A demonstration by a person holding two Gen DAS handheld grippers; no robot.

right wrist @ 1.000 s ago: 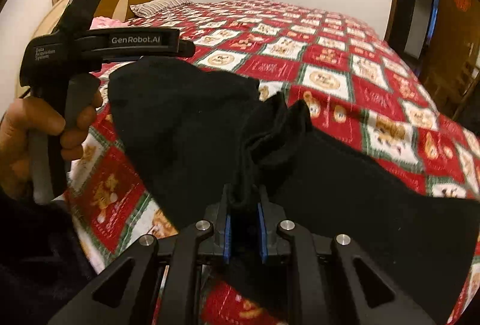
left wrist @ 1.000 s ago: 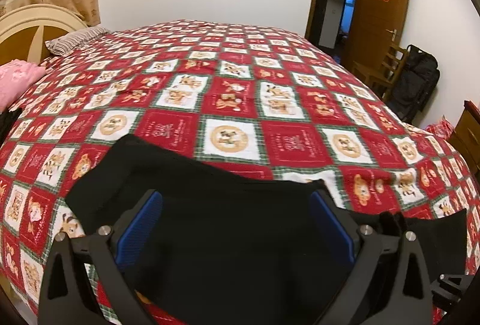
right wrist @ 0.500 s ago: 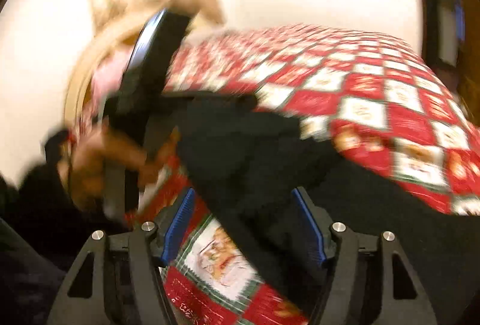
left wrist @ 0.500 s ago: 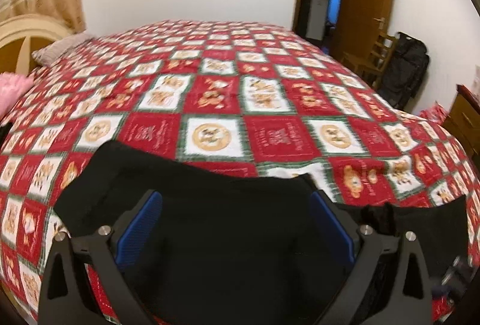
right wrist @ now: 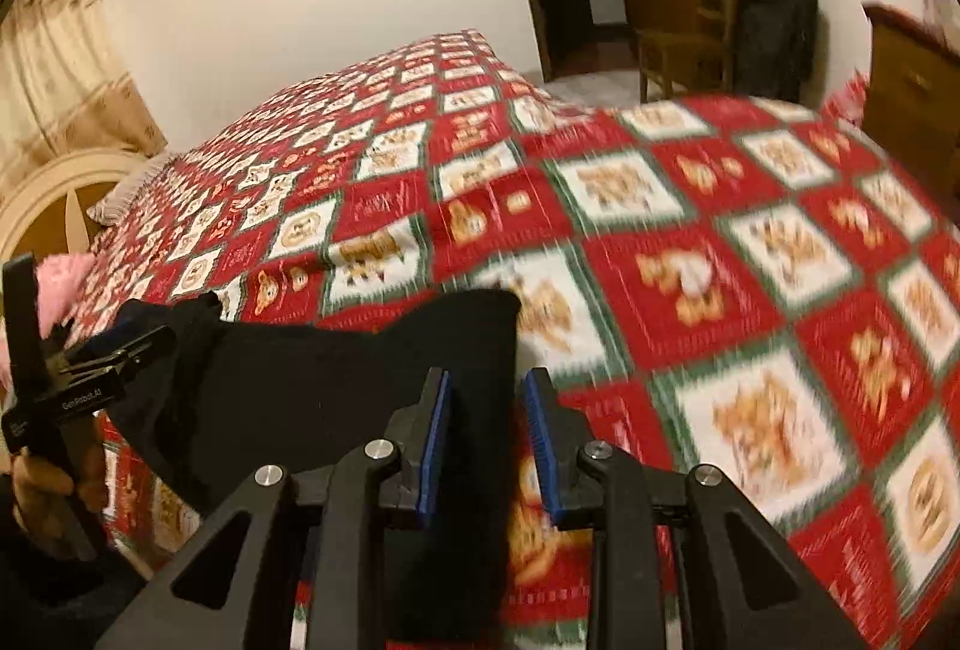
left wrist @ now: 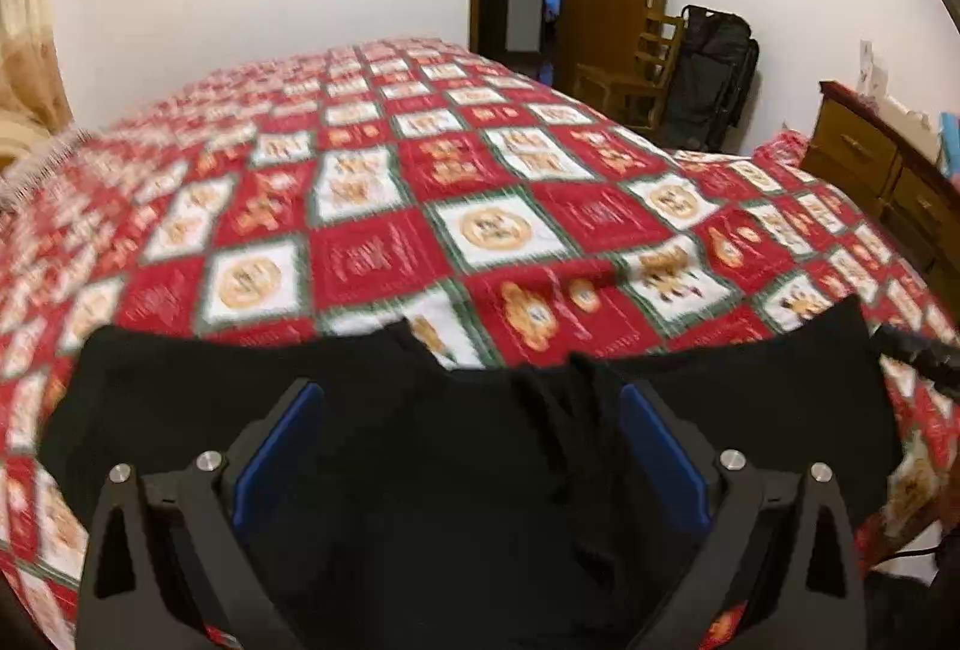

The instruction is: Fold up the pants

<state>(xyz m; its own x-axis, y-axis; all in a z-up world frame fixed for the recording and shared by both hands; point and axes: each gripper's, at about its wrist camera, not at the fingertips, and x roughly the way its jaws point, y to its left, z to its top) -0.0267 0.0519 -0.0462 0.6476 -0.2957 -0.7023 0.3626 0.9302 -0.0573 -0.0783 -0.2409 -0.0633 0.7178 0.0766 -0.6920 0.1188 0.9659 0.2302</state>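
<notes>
Black pants (left wrist: 456, 470) lie spread across the near edge of a bed with a red, white and green checked bedspread (left wrist: 492, 230). My left gripper (left wrist: 468, 440) hangs over their middle, jaws wide open, with the cloth under and between the blue pads and no grip on it. My right gripper (right wrist: 489, 440) is at the right-hand end of the pants (right wrist: 360, 386). Its jaws are closing with a narrow strip of the black cloth between them. The cloth lies against the left pad, and a gap shows at the right pad.
A person's hand (right wrist: 42, 476) holds the left gripper's handle at the far left. A headboard (right wrist: 54, 194), a pillow and something pink (right wrist: 60, 278) lie at the bed's left end. A wooden chair (left wrist: 636, 80), a black bag (left wrist: 714, 74), a dresser (left wrist: 882, 170) and an open door stand to the right.
The right gripper let go of the bunched cloth, opened wide, swung right to the pants' end and narrowed around its edge. The left gripper's view swung right; it stays open.
</notes>
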